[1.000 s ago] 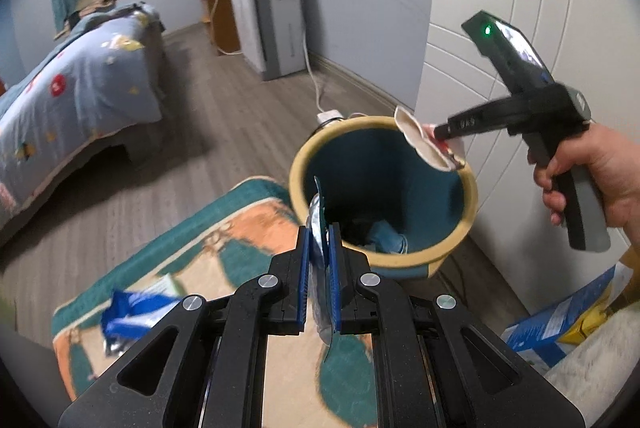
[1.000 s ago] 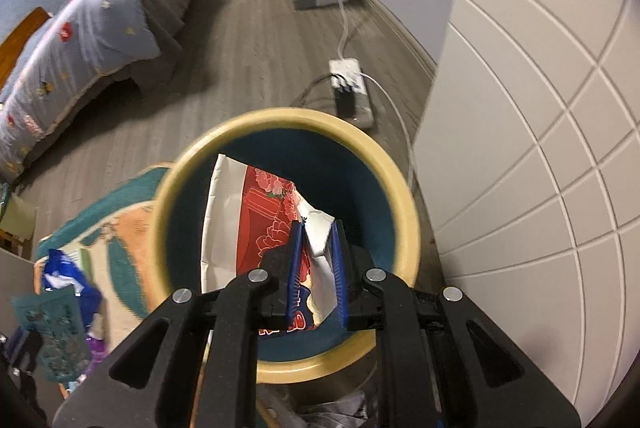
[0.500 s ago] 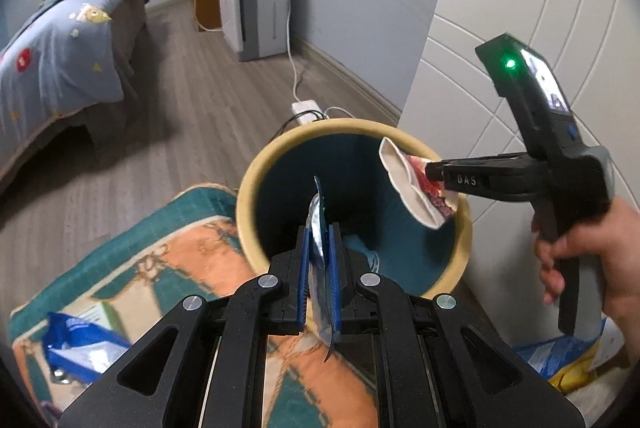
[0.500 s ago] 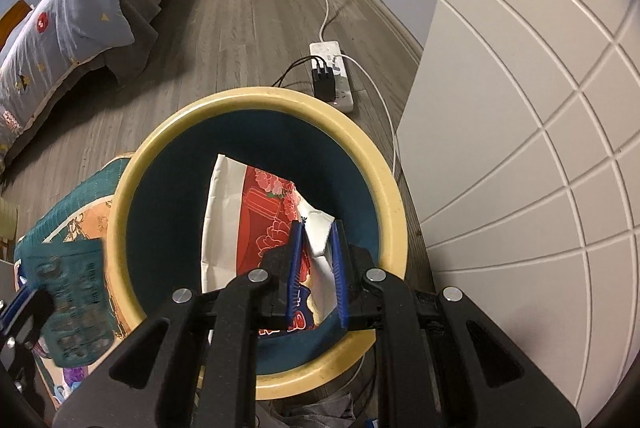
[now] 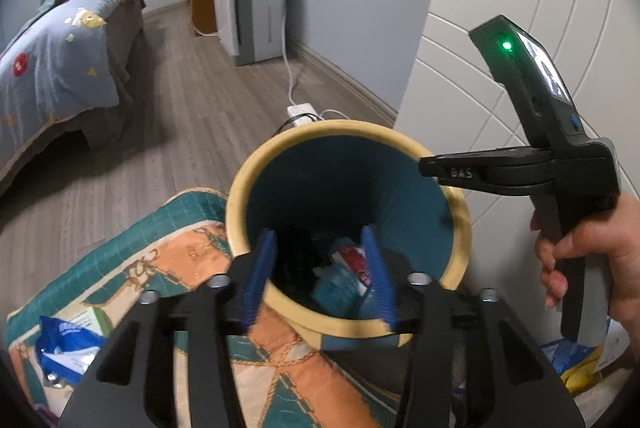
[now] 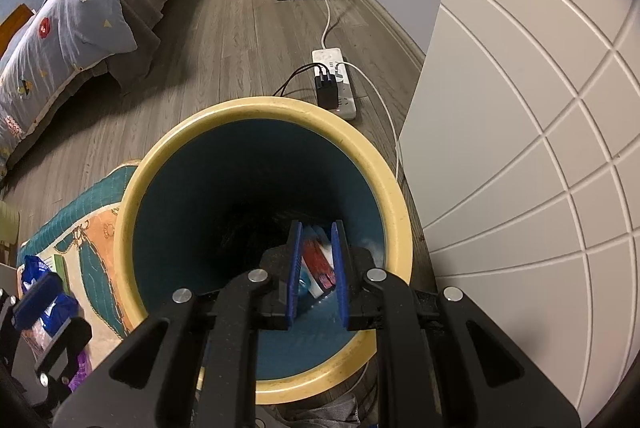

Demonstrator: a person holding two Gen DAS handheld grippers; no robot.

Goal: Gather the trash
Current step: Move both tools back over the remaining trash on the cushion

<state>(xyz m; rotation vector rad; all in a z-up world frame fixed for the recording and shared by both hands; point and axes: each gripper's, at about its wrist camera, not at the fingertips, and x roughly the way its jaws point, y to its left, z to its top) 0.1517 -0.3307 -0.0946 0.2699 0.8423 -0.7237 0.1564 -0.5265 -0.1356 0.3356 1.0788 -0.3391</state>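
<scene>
Left wrist view: the left gripper [image 5: 320,274] hangs over the near rim of the waste bin [image 5: 460,212], its jaws opening, blue ribbed pads apart with nothing between them. The bin is a round tapered tub, cream rolled rim, teal inner wall, smooth hard plastic by the look. At its bottom lie the wrappers [image 5: 346,270], red, white and pale blue, crumpled. The right gripper [image 5: 430,166] reaches in from the side above the far rim; its tips look close together and empty. A hand [image 5: 588,256] holds its grip. On the quilted rug [image 5: 200,252] lies a blue and white packet [image 5: 64,344], thin film, surely light, limp and slippery; best pinched at a raised fold or edge, not pressed flat

Right wrist view: the right gripper [image 6: 316,228] points down into the bin [image 6: 396,188], jaws opening slightly, a narrow gap, nothing clamped; the red and white wrapper [image 6: 318,262] seen through the gap lies on the bin floor. The blue packet [image 6: 34,268] shows at the left edge on the rug [image 6: 92,228], beside the left gripper [image 6: 40,312]. A power strip [image 6: 340,84] lies on the wood floor behind the bin
</scene>
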